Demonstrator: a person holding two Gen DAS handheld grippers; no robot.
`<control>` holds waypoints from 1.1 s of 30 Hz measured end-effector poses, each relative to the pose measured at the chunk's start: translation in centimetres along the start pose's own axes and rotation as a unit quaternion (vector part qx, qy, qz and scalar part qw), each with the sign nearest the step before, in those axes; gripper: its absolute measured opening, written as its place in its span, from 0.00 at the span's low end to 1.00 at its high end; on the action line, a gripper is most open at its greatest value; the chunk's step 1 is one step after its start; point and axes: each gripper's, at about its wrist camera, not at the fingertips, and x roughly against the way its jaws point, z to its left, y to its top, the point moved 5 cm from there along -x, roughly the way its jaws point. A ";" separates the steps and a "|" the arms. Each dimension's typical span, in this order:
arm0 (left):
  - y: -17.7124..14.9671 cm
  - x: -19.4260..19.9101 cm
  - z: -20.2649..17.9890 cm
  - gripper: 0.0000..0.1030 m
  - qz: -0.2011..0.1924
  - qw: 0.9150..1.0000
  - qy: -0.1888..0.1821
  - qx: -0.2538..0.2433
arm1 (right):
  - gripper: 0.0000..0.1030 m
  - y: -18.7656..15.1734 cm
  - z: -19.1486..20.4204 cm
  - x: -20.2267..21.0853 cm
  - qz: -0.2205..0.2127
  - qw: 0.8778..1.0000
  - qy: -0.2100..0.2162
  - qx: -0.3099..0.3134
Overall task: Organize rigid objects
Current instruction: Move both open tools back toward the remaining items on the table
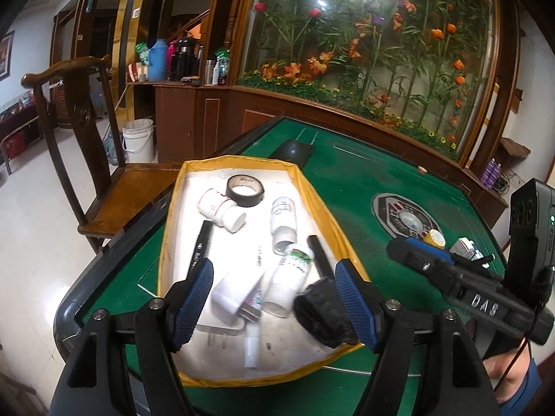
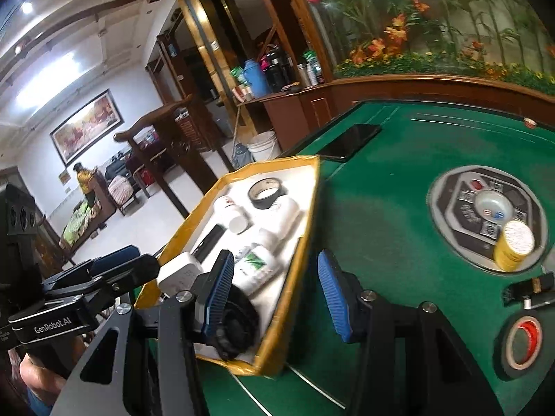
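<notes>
Left wrist view shows the tray (image 1: pixel 347 242), white inside with a yellow taped rim, already pretty full: a black tape roll (image 1: pixel 245 190), three white bottles like the green-labelled one (image 1: pixel 291 277), a black marker (image 1: pixel 201 242), a white charger block (image 1: pixel 232 293) and a crumpled black lump (image 1: pixel 322 312) by the near edge. So I'd say most of the sorting is done. Left tool (image 1: pixel 274 298) hangs over the tray with its jaws spread and nothing pinched. Right wrist view has the right tool (image 2: pixel 274 291) straddling the tray's near corner, jaws parted, also empty as far as I can see. Left to collect, I'd guess: the yellow jar (image 2: pixel 513 246) sitting on the round centre panel (image 2: pixel 451 194), a second black tape roll with red core (image 2: pixel 522 345) and a small dark item (image 2: pixel 530 289) too blurry to name. Desk (image 2: pixel 381 208) is a green felt mahjong type, with a dark phone (image 2: pixel 350 140) lying behind the tray. Room's got a carved wooden chair (image 1: pixel 79 111), a white bucket (image 1: pixel 138 140), and a big flower display behind glass (image 1: pixel 364 52).
</notes>
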 end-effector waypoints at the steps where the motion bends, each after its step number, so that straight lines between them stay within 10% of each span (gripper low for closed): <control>1: 0.0 0.1 -0.5 0.74 0.000 1.000 -0.001 -0.005 | 0.48 0.1 -0.6 0.5 -0.005 1.000 -0.004 -0.006; 33: -4.0 -3.9 -18.2 0.82 0.087 0.980 -0.076 -0.163 | 0.67 -0.4 -22.5 15.1 -0.068 0.974 -0.133 -0.173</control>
